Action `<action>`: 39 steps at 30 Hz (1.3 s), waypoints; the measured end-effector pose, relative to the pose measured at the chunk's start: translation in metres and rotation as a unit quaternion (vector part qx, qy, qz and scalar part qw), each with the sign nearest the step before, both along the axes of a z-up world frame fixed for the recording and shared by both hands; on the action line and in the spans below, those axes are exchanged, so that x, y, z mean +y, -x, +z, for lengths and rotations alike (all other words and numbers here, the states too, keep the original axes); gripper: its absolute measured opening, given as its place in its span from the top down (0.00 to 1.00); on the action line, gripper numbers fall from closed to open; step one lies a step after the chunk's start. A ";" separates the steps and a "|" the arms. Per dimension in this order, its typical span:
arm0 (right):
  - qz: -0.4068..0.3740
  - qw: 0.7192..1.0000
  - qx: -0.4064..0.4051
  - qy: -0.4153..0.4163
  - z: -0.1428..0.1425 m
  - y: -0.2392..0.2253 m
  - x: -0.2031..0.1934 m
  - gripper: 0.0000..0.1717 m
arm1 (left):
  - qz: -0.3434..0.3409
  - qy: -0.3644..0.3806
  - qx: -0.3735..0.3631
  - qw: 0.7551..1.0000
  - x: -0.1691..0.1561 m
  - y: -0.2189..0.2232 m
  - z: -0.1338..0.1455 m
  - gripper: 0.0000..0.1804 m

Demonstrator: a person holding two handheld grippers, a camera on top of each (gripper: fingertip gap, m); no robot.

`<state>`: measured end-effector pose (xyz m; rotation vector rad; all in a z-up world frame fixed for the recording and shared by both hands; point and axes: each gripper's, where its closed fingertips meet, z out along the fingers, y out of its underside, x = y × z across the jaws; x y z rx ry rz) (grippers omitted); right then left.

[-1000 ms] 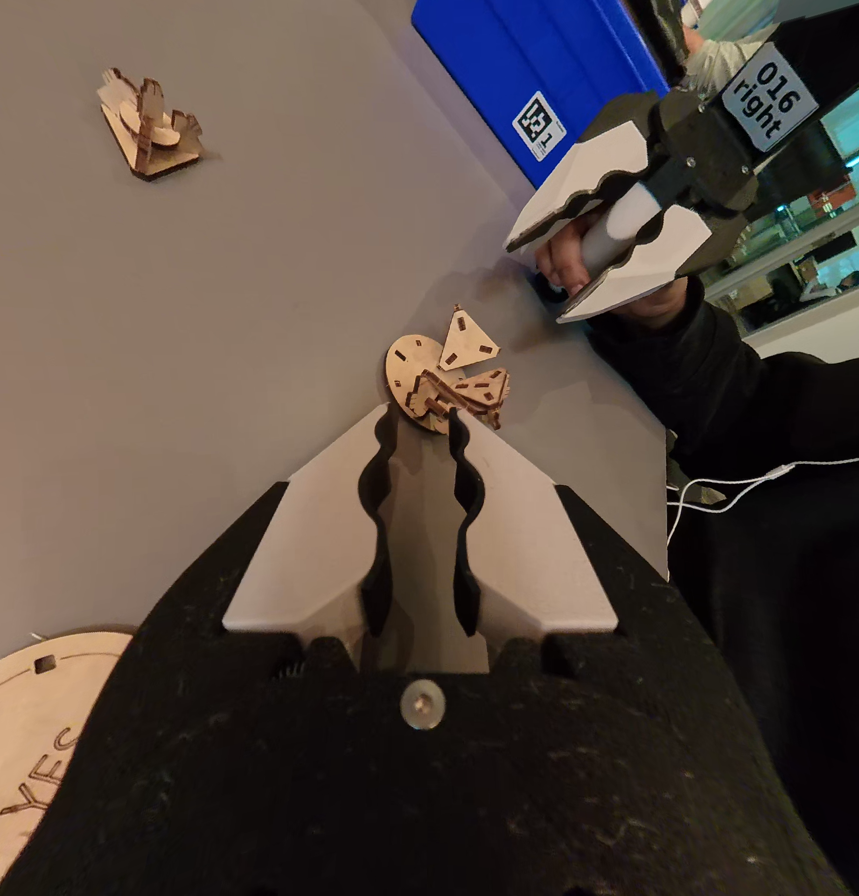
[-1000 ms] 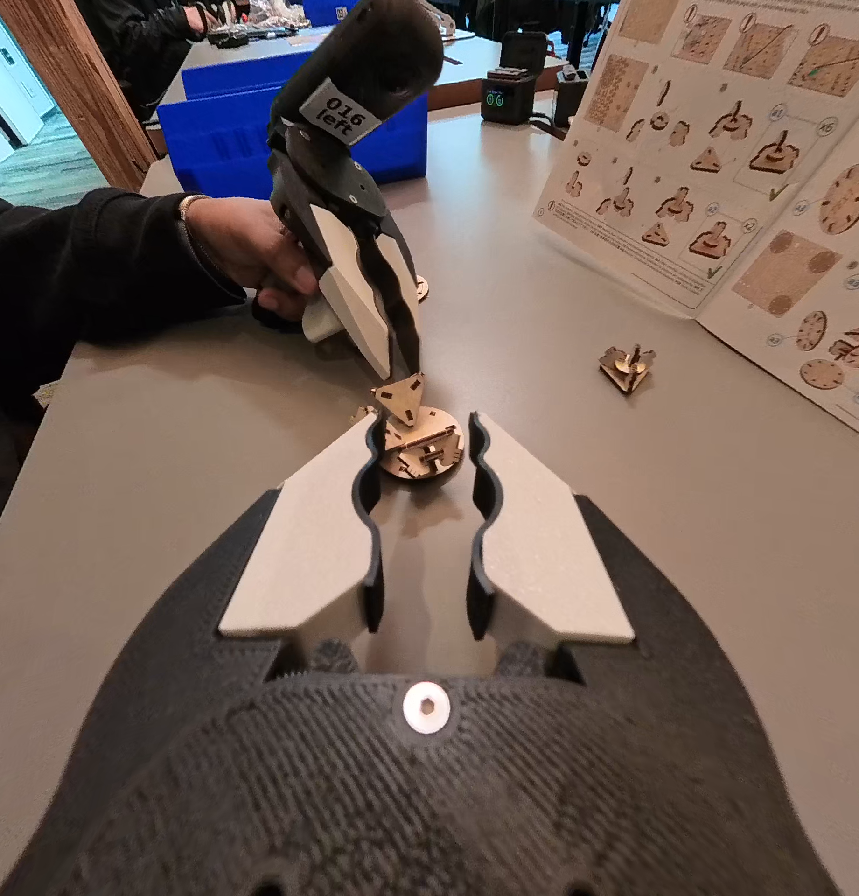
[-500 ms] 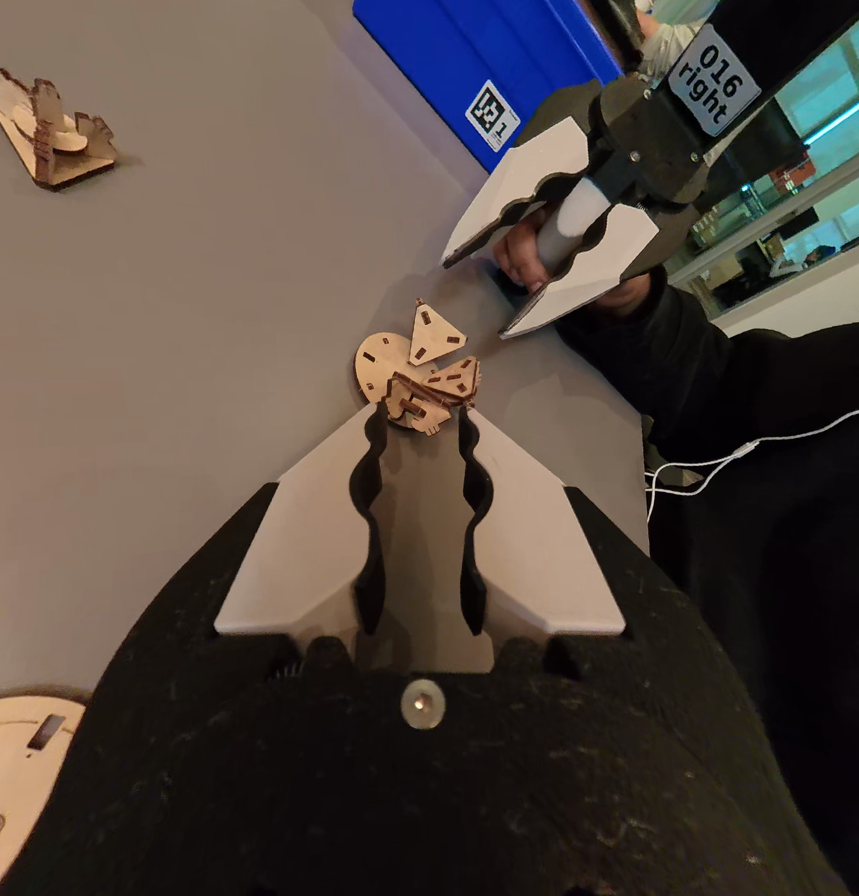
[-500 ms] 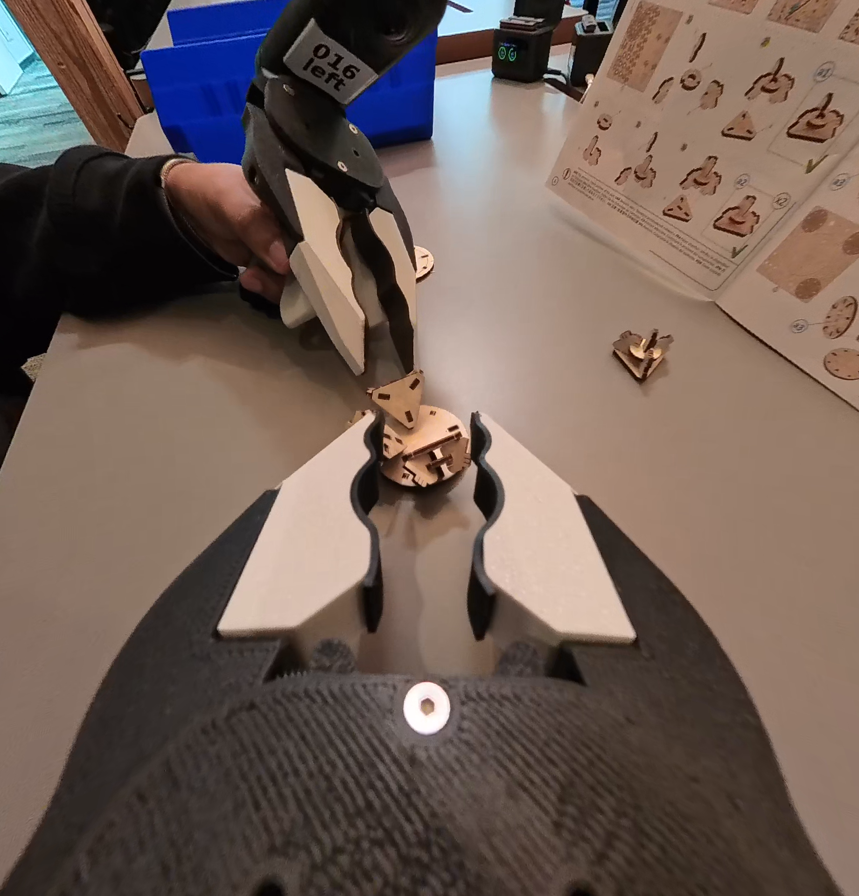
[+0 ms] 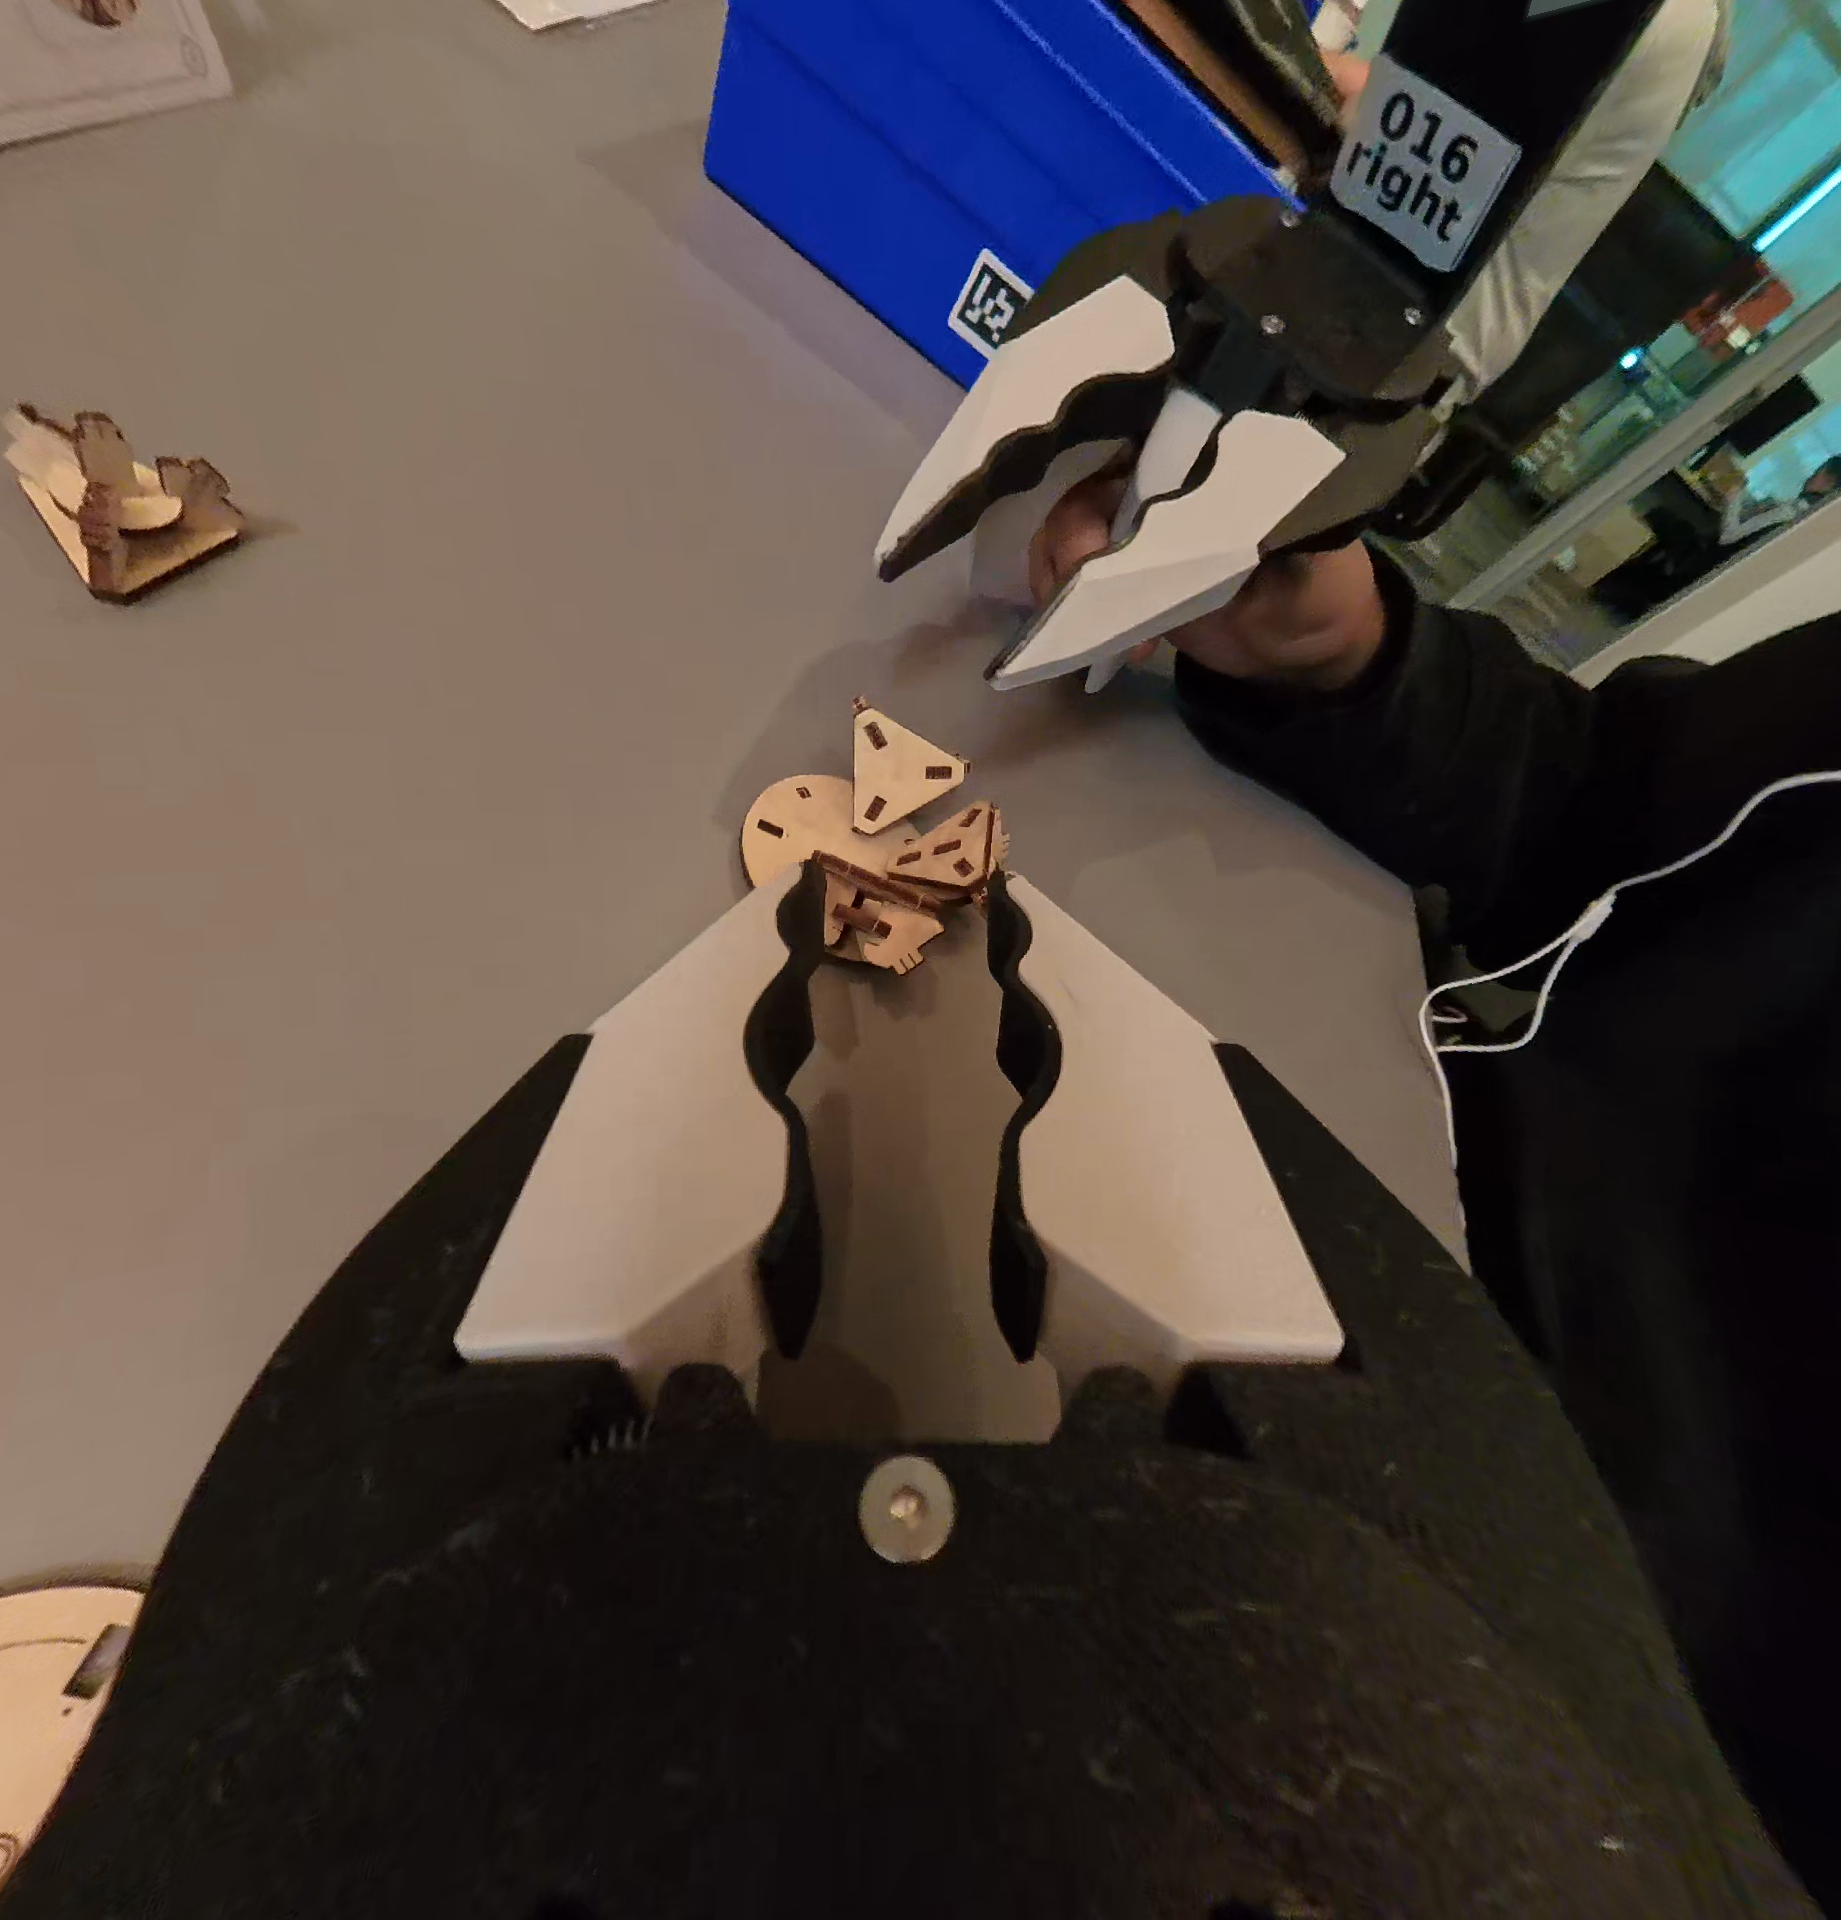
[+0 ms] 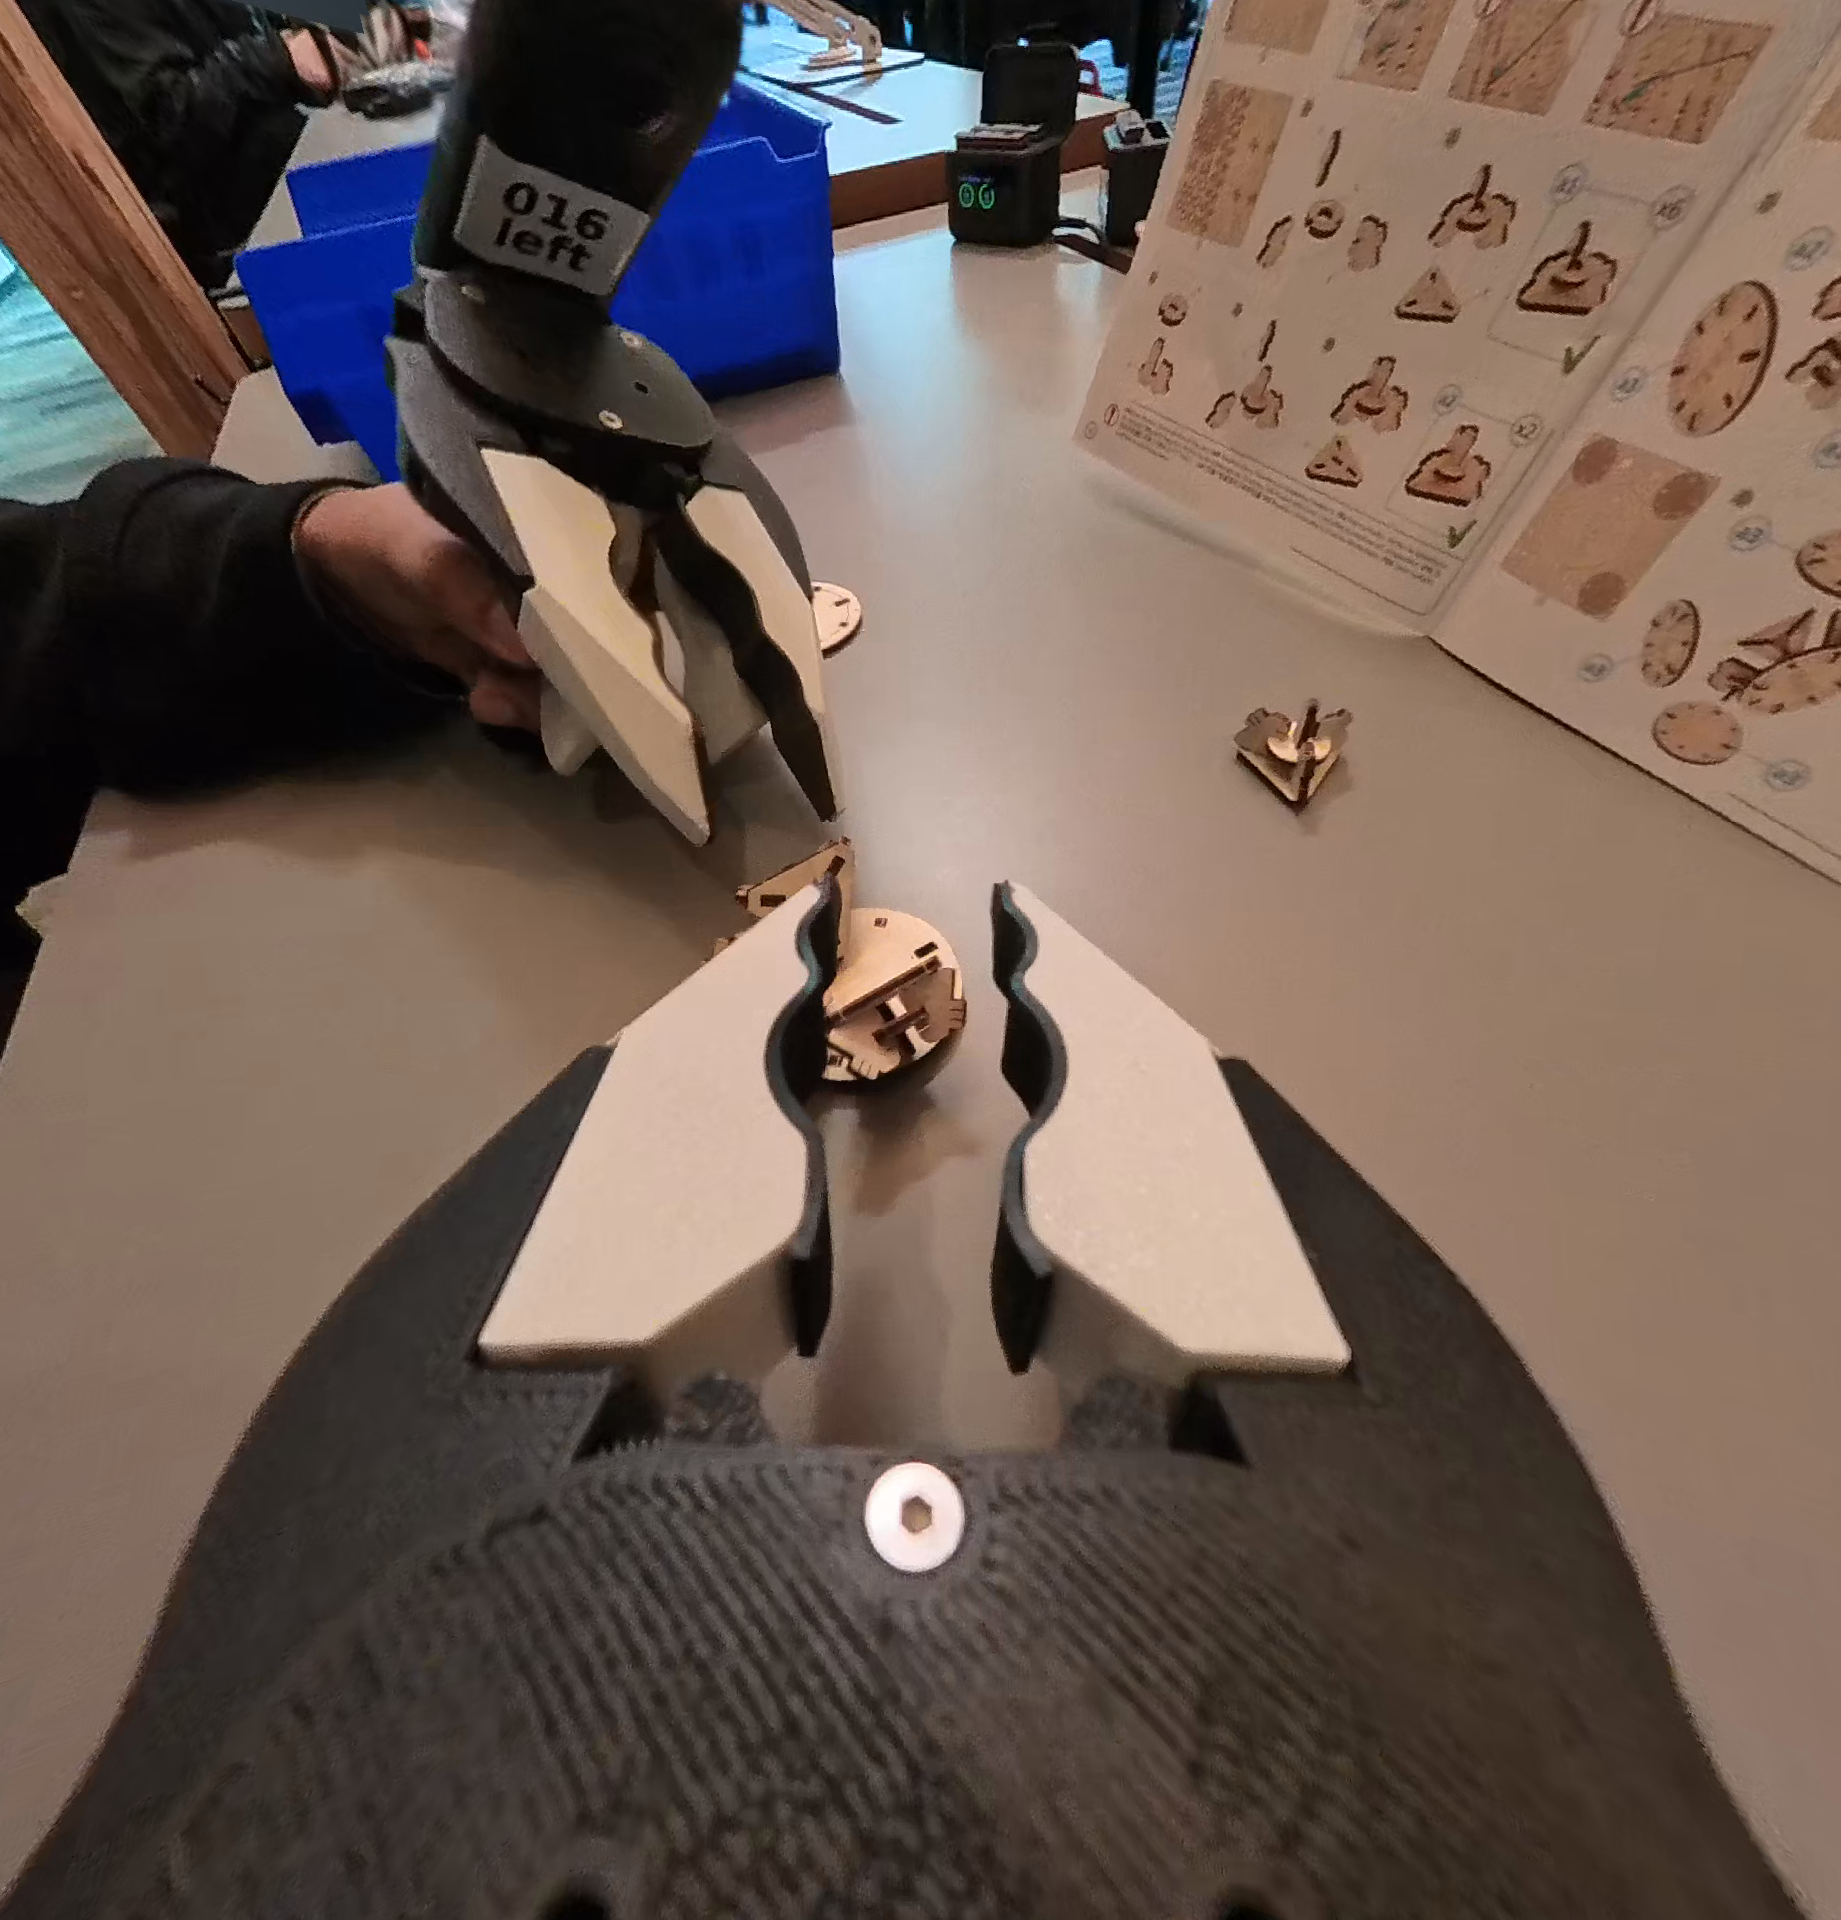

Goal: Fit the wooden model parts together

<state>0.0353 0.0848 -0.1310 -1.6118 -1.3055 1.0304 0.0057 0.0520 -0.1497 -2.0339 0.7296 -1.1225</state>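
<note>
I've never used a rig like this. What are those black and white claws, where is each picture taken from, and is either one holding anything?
Each claw is a hand-held two-finger tool with a camera looking along its fingers. One picture looks from the left claw, the other from the right claw. Both are open and hold nothing. Between them, on the grey table, lies a cluster of small wooden pieces: a disc, triangles, slotted parts. A finished wooden assembly sits farther off beside an instruction sheet; a blue bin stands behind.

Pale laser-cut plywood pieces [image 5: 874, 852] with dark scorched edges on a smooth matt grey table [image 5: 428, 727].
</note>
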 end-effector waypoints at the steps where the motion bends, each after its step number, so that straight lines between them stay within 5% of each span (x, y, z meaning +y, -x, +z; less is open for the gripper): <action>1: -0.003 1.000 0.001 0.001 0.000 0.000 0.001 0.84 | 0.000 -0.008 0.005 1.000 0.000 -0.001 0.000 0.83; 19: -0.084 0.993 0.054 -0.059 0.024 -0.025 0.036 0.88 | 0.060 -0.022 -0.007 0.998 0.018 0.013 0.006 0.73; 39: -0.095 0.992 0.080 0.007 0.022 -0.033 0.050 0.86 | 0.055 0.036 -0.086 0.994 0.022 0.019 0.011 0.71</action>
